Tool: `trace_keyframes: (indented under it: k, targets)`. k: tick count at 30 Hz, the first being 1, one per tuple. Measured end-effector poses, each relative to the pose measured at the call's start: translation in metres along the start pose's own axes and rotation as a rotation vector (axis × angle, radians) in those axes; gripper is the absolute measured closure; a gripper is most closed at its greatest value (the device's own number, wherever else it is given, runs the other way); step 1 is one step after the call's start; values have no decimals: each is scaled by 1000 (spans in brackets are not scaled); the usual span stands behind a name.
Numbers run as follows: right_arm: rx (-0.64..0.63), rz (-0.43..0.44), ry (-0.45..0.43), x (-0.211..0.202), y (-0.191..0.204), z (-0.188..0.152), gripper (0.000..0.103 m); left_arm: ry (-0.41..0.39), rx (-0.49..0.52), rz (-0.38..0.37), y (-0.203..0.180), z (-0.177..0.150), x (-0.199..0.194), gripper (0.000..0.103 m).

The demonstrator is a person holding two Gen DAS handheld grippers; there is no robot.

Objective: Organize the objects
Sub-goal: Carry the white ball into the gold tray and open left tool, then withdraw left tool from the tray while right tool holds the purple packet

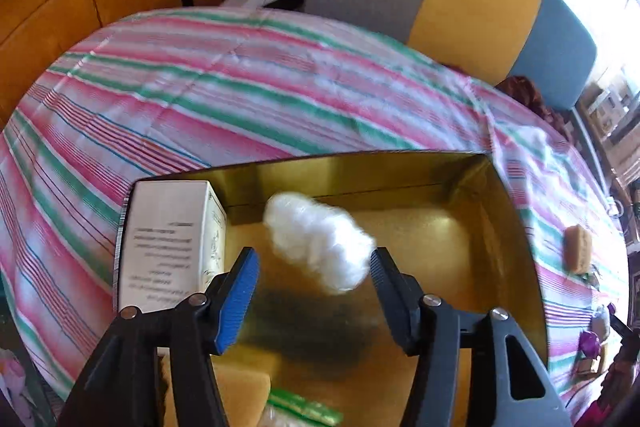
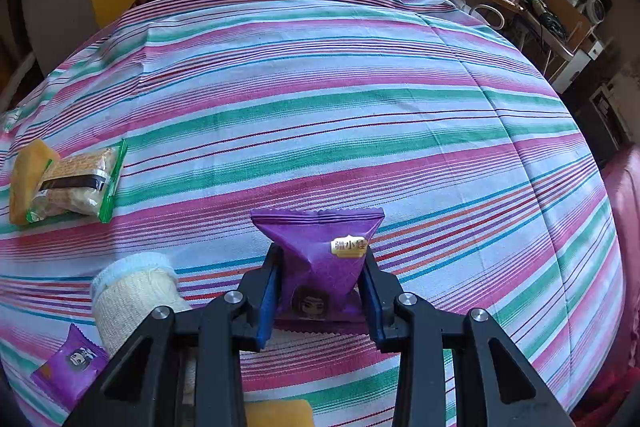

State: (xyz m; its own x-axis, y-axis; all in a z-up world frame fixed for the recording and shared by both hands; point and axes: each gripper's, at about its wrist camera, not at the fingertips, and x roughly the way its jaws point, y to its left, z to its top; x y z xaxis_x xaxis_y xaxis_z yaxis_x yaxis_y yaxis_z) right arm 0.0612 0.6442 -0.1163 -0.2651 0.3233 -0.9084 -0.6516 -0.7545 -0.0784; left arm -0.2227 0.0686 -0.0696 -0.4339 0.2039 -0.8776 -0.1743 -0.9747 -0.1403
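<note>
Gold tin point(image 1: 516, 227) w/ white box point(image 1: 168, 243), cotton wad point(image 1: 320, 241); left gripper point(image 1: 312, 259) spread, right gripper point(image 2: 320, 267) pinching purple packet point(image 2: 320, 251).

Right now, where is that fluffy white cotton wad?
In the left wrist view, the cotton wad is inside the gold tray, between the open left gripper fingers, right of the white box.

Cotton wad point(image 1: 318, 241) motion-blurred; yellow sponge point(image 2: 279, 413) cut off.
</note>
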Motion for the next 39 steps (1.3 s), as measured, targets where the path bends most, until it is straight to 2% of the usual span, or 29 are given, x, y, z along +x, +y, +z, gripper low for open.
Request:
trace_keyframes:
  k: [7, 14, 22, 34, 39]
  targets:
    - [-4, -1, 0, -1, 0, 0, 67, -124, 60, 67, -13, -31, -45, 45]
    - [-6, -3, -1, -1, -1, 1, 67, -241, 104, 76, -31, -70, -82, 45]
    - [-6, -11, -5, -3, -1, 0, 68, -271, 132, 42, -44, -96, -100, 45]
    - [40, -20, -29, -11, -5, 0, 69, -251, 135, 27, -41, -120, -103, 45]
    - [95, 6, -105, -40, -10, 6, 69, -261, 130, 15, -34, -121, -107, 45]
